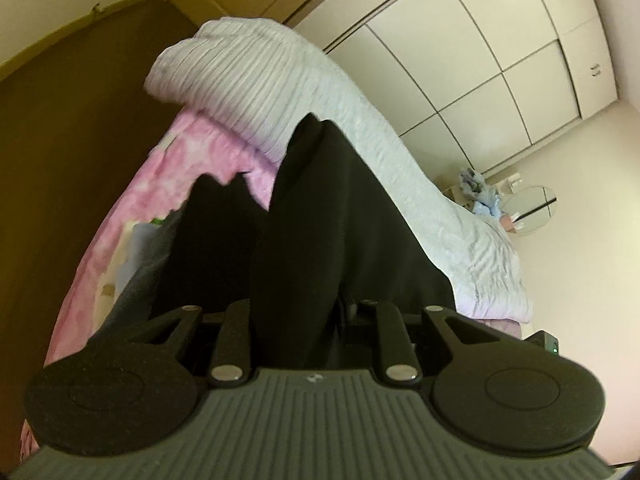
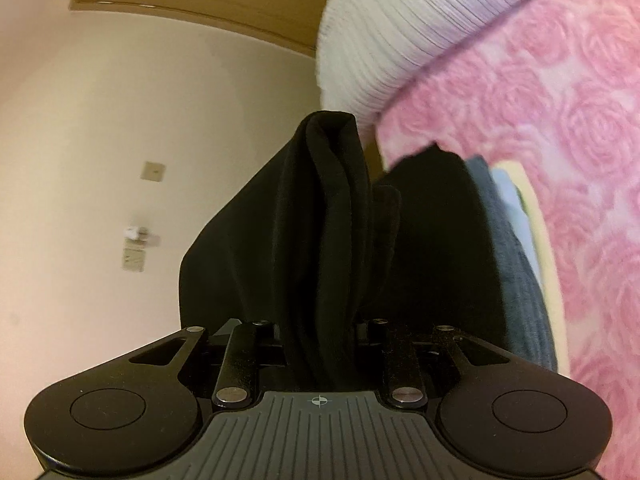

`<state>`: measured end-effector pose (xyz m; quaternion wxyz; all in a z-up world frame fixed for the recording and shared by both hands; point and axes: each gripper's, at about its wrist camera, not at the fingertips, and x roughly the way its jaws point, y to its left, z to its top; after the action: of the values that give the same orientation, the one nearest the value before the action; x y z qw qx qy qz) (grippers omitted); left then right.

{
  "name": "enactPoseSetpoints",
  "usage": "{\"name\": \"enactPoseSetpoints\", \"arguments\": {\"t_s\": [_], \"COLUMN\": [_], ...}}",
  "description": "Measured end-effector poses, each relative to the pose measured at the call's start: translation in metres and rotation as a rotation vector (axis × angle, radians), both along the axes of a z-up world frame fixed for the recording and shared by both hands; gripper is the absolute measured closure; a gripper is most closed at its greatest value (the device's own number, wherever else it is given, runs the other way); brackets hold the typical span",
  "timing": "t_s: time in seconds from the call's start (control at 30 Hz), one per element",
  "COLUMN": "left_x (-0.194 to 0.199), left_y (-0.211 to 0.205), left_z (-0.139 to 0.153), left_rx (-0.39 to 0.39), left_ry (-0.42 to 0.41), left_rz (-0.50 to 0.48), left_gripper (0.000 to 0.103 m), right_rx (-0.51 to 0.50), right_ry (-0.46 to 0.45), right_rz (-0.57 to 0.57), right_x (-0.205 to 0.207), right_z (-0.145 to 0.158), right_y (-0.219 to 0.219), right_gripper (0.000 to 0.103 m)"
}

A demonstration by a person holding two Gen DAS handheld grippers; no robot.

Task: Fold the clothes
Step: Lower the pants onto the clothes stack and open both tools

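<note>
A black garment (image 1: 224,240) hangs bunched from both grippers above a bed. My left gripper (image 1: 308,152) is shut on a thick fold of it, and the cloth hides the fingertips. In the right wrist view the same black garment (image 2: 240,248) rises in a tall pleated ridge out of my right gripper (image 2: 332,148), which is shut on it with its fingertips covered too. The cloth drapes down on both sides of each gripper onto the pink rose-patterned sheet (image 2: 540,120).
A white ribbed quilt (image 1: 260,80) lies heaped along the bed. A stack of folded clothes (image 2: 512,240) in grey-blue, light blue and yellow sits beside the garment. A white wardrobe (image 1: 480,60), a round mirror (image 1: 528,208) and a brown headboard (image 1: 60,120) surround the bed.
</note>
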<state>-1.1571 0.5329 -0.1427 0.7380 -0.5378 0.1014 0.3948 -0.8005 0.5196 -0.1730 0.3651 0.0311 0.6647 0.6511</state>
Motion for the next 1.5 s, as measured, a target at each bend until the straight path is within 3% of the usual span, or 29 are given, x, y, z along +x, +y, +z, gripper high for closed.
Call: {"name": "enactPoseSetpoints", "arguments": {"t_s": [0.13, 0.3, 0.47, 0.53, 0.7, 0.83, 0.9, 0.93, 0.97, 1.0, 1.07, 1.23, 1.37, 1.5], "left_x": [-0.009, -0.006, -0.002, -0.005, -0.024, -0.033, -0.025, -0.021, -0.017, -0.014, -0.008, 0.004, 0.009, -0.003], "left_y": [0.013, 0.023, 0.03, 0.03, 0.029, 0.042, 0.053, 0.057, 0.061, 0.062, 0.062, 0.058, 0.064, 0.059], "left_z": [-0.019, -0.034, -0.032, -0.033, -0.006, 0.013, 0.01, 0.007, 0.005, 0.003, 0.005, 0.015, -0.005, 0.002], "left_rx": [-0.022, -0.047, -0.029, -0.06, -0.038, 0.003, -0.007, -0.018, -0.024, -0.017, 0.012, 0.11, 0.043, 0.031], "left_ry": [0.007, 0.078, 0.113, 0.101, 0.12, 0.144, 0.163, 0.164, 0.162, 0.156, 0.169, 0.205, 0.261, 0.276], "left_rz": [0.011, -0.009, -0.033, -0.03, 0.037, 0.098, 0.087, 0.084, 0.081, 0.073, 0.062, 0.048, 0.05, 0.107], "left_gripper": [0.084, 0.08, 0.077, 0.074, 0.073, 0.06, 0.064, 0.07, 0.085, 0.09, 0.096, 0.097, 0.092, 0.081], "right_rx": [0.001, -0.031, 0.026, 0.019, 0.052, 0.106, 0.094, 0.086, 0.082, 0.089, 0.134, 0.225, 0.122, 0.067], "right_ry": [-0.01, -0.124, -0.228, -0.263, -0.315, -0.347, -0.341, -0.341, -0.348, -0.37, -0.417, -0.45, -0.511, -0.501], "right_rz": [0.005, -0.025, -0.029, -0.009, -0.007, -0.048, -0.058, -0.061, -0.061, -0.051, -0.039, -0.111, -0.079, -0.074], "right_x": [-0.002, -0.004, 0.001, 0.001, 0.009, 0.017, 0.016, 0.015, 0.013, 0.011, 0.007, 0.011, 0.0, 0.0], "right_z": [-0.011, -0.026, -0.008, -0.006, 0.017, 0.033, 0.03, 0.028, 0.027, 0.028, 0.033, 0.045, 0.021, 0.013], "right_y": [0.012, 0.014, 0.006, 0.009, 0.006, 0.019, 0.03, 0.034, 0.038, 0.039, 0.035, 0.013, 0.023, 0.028], "right_gripper": [0.078, 0.066, 0.066, 0.066, 0.065, 0.065, 0.065, 0.066, 0.076, 0.096, 0.097, 0.098, 0.098, 0.094]}}
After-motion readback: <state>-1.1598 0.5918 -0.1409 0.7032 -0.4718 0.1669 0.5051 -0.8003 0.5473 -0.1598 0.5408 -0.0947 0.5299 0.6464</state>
